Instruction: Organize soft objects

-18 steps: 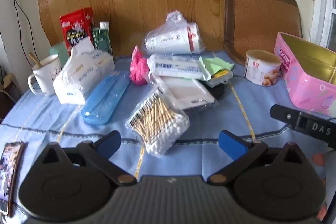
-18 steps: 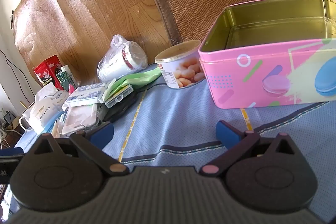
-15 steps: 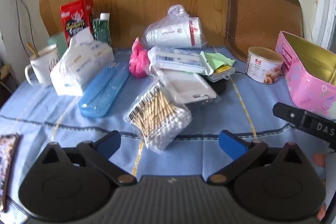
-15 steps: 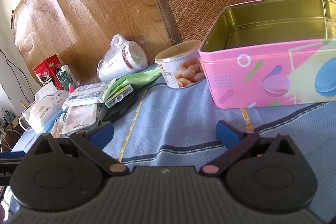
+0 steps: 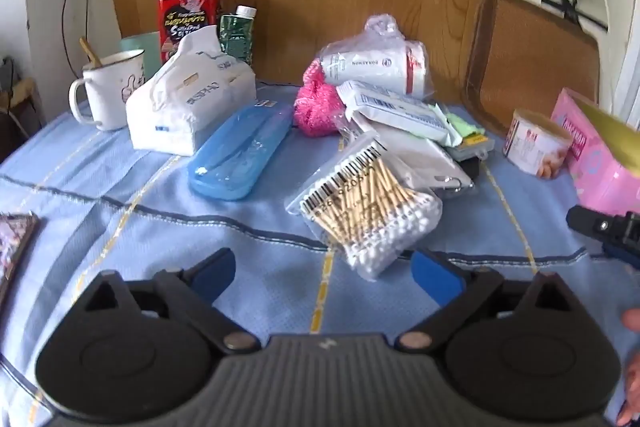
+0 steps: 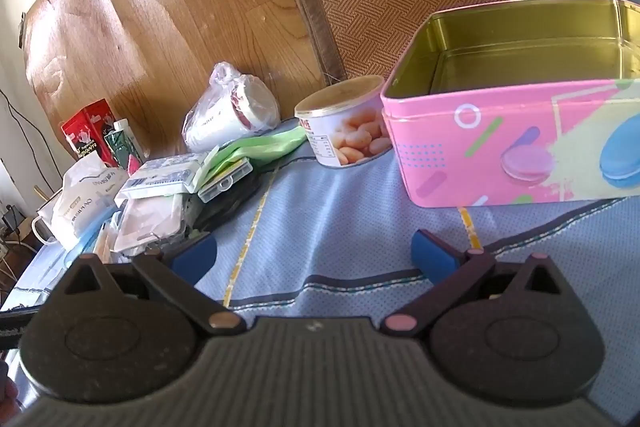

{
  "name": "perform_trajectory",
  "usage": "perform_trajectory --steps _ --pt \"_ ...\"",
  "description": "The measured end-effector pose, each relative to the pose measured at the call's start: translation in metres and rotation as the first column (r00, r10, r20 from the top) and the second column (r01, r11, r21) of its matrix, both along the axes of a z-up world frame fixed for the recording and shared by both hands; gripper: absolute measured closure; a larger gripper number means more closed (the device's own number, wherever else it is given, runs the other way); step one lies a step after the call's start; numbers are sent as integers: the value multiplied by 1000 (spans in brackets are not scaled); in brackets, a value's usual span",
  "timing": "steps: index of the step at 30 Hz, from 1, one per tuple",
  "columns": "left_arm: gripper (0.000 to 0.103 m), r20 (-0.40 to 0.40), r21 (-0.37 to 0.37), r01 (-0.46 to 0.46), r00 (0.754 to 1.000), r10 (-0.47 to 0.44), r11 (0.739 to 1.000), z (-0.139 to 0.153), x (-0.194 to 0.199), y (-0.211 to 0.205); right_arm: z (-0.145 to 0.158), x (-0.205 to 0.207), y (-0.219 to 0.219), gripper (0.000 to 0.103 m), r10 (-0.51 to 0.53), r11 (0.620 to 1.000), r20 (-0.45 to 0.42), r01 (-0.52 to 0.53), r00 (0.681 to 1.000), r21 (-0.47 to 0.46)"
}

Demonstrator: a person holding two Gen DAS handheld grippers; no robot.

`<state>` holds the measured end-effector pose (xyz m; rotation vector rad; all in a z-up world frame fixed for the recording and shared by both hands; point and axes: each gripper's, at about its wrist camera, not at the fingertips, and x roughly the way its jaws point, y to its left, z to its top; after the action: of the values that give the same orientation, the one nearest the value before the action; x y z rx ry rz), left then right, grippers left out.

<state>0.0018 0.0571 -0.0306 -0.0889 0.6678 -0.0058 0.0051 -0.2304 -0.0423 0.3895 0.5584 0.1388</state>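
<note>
Both jaws wide apart, empty. Risk: left gripper [image 5: 322, 273] pinching slick cotton swab bag [image 5: 370, 215] corner; bag slips before pink tin [image 6: 516, 131].

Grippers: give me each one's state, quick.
Left gripper: open, holding nothing.
Right gripper: open, holding nothing.

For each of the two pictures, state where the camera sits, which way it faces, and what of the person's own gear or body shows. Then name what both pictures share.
Left wrist view: sits on the left tongs, looks down and forward at the bag of cotton swabs and tissue pack; open blue pads, and fingertips at the right edge.
Right wrist view: sits on the right tongs, faces the open pink tin; open pads, nothing between.
Shared: pink tin, round can, blue cloth.
</note>
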Motion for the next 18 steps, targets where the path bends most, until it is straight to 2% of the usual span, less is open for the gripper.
perform_trajectory --steps 3,8,14,18 --pt "4 18 -9 -32 999 32 999 -1 -3 8 0 0 1 0 1 1000 -1 -1 1000 -4" --pt "4 78 97 -97 993 90 991 -4 -8 13 -1 0 -1 0 1 1000 -1 -1 1000 -5" --pt "0 146 31 -172 975 165 985 -9 -14 37 0 0 0 0 1 1000 0 -1 1000 -8" --pt "0 131 -4 -173 976 172 985 -11 -14 45 0 1 0 0 2 1000 -2 -2 1000 -15"
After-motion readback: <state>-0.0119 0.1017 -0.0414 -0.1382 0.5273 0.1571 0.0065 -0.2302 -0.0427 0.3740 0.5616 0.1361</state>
